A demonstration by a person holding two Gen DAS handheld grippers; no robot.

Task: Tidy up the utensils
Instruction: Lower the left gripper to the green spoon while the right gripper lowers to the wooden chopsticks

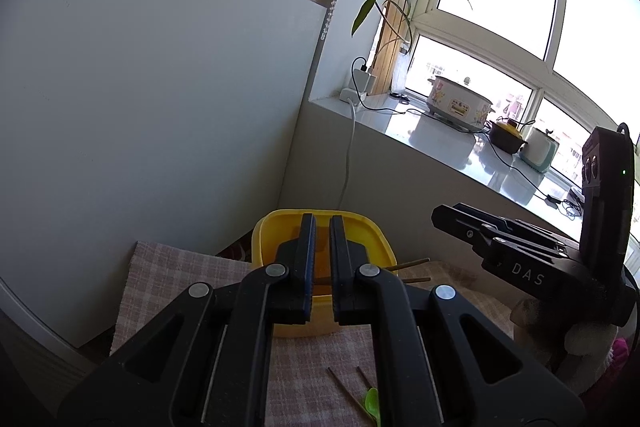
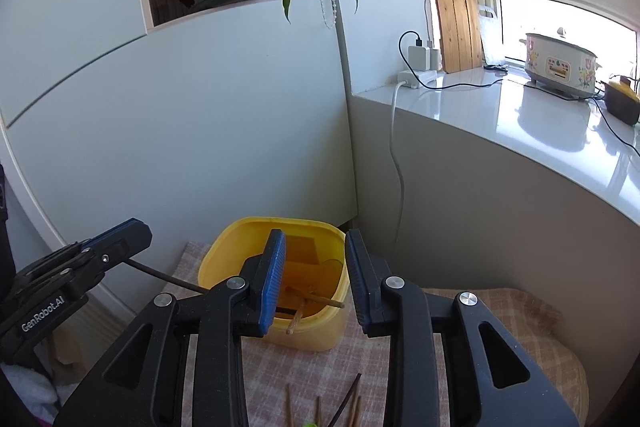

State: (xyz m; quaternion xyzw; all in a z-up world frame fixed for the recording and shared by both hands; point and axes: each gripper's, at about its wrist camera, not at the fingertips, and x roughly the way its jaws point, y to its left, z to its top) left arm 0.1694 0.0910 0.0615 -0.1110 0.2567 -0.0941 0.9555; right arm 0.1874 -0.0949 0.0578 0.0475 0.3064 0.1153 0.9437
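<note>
the yellow tub (image 2: 272,291) sits low centre on the checked cloth (image 2: 304,363), likely as the place for collecting utensils. the right claw (image 2: 316,279) hangs over it, jaws parted and empty, two chopsticks (image 2: 316,301) lying just beneath in the tub. the left claw (image 1: 322,259) is closed on a dark chopstick (image 2: 168,277). more chopsticks (image 2: 344,403) wait at the bottom edge.

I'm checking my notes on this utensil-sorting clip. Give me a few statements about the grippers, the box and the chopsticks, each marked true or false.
1. The right gripper is open with nothing between its fingers. True.
2. The left gripper holds a dark chopstick. True.
3. The yellow box is empty. False: wooden chopsticks lie in it.
4. The box stands on the white windowsill. False: it stands on the checked cloth.
5. More chopsticks remain on the cloth. True.
</note>
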